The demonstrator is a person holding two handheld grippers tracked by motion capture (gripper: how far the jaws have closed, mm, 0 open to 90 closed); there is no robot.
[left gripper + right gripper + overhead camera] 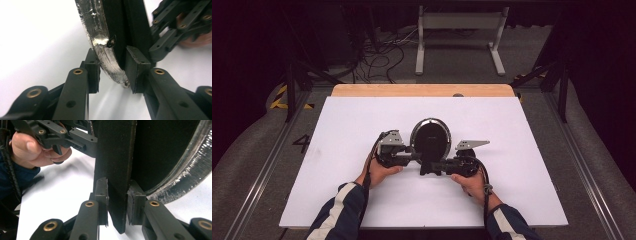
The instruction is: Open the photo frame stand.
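Both hands low on the white counter [362, 115]: right tool [117, 202] clenched on the black stand flap [116, 170], left tool [112, 72] pinching the oval mirror [430, 137] at its silver rim [100, 47], mid-counter beyond.

Mirror [430, 137] blocks centre btwn grippers; white table [342, 120] free elsewhere.

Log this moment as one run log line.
left hand-held gripper: clamped on oval frame rim | right hand-held gripper: clamped on frame's black stand | frame upright on white table
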